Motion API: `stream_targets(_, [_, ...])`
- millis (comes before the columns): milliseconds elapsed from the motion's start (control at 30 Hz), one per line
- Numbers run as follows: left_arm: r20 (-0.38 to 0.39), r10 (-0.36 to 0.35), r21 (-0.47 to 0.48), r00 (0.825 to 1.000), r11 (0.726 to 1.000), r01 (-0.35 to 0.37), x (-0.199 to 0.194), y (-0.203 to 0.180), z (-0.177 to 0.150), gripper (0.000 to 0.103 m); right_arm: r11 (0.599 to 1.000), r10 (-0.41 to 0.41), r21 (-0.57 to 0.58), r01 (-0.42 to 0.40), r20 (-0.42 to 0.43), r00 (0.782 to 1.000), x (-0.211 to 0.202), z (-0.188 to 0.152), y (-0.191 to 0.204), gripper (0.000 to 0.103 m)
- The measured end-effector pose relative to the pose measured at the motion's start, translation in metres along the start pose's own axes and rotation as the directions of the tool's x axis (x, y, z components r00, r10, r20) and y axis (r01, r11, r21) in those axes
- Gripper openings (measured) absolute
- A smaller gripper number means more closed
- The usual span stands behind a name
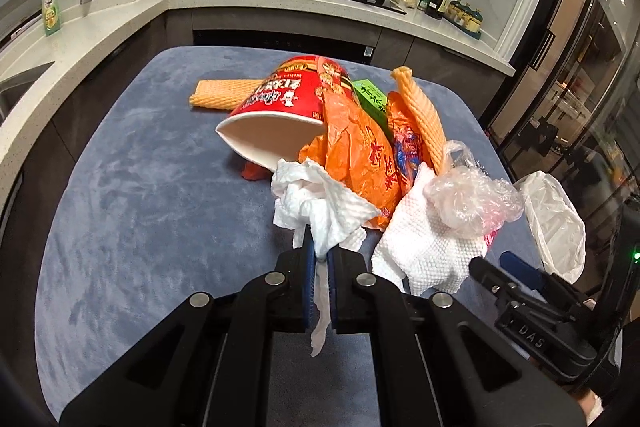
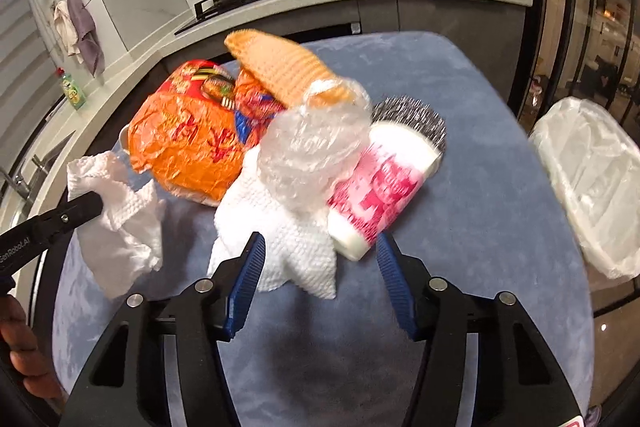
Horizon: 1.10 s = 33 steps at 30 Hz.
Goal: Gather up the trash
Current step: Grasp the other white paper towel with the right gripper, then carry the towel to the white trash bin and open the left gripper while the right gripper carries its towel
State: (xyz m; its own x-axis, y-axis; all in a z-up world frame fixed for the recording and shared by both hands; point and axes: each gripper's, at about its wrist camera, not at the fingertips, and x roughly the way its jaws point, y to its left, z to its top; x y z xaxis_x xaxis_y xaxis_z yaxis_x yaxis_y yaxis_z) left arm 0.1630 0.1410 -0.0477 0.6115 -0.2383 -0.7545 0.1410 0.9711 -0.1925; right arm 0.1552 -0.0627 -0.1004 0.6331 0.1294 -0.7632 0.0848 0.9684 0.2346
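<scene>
Clearly, a crumpled tissue (image 1: 316,211) was clamped between the closed pads of the left gripper (image 1: 319,259), a strip of it trailing back between the fingers. The right gripper (image 2: 320,247) was held with its jaws apart, nothing pressed by them; a second tissue (image 2: 280,239) and a pink cup (image 2: 376,195) lay between and just ahead of its fingertips. The remaining trash was heaped on the blue table (image 1: 140,207): a red bowl (image 1: 280,111) on its side, an orange wrapper (image 1: 360,163), clear film (image 2: 312,147). A white-lined bin (image 2: 592,179) stood beside the table.
</scene>
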Motion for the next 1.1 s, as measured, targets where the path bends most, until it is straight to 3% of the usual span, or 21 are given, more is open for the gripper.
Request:
stream_targets(233, [-0.033,-0.005,0.003,0.999,1.000,0.005,0.010,0.001,-0.008,0.005,0.997,0.081,0.026,-0.079,-0.098,0.992,0.033,-0.014,0.010,0.054])
stream_targets(467, [-0.049,-0.007,-0.002,0.999,1.000,0.007,0.016,0.004,-0.011,0.005,0.990,0.135,0.056,-0.129,-0.114,0.984,0.052,-0.004,0.022,0.054])
stream_targets(500, [-0.052,-0.009,-0.002,0.999,1.000,0.009,0.016,0.005,-0.011,0.005,0.989,0.138,0.061,-0.132,-0.113,0.984,0.055,-0.002,0.023,0.048])
stream_targets(600, [-0.056,-0.012,0.002,0.998,1.000,0.012,0.017,0.003,-0.012,0.005,0.989,0.141,0.065,-0.134,-0.127,0.982,0.063,-0.001,0.025,0.015])
stream_targets(633, [-0.056,-0.014,0.003,0.998,1.000,0.014,0.017,0.003,-0.012,0.005,0.987,0.151,0.070,-0.143,-0.130,0.980,0.063,-0.001,0.026,0.010])
stream_targets(900, [-0.039,-0.025,0.021,0.999,0.999,0.026,0.004,-0.006,-0.014,0.005,0.977,0.213,0.007,-0.213,-0.079,0.974,0.015,-0.001,0.039,0.008])
stream_targets(1100, [0.015,-0.033,0.041,0.999,0.999,0.032,-0.025,-0.016,-0.013,0.005,0.963,0.269,-0.025,-0.268,0.022,0.963,-0.041,0.013,0.048,0.008])
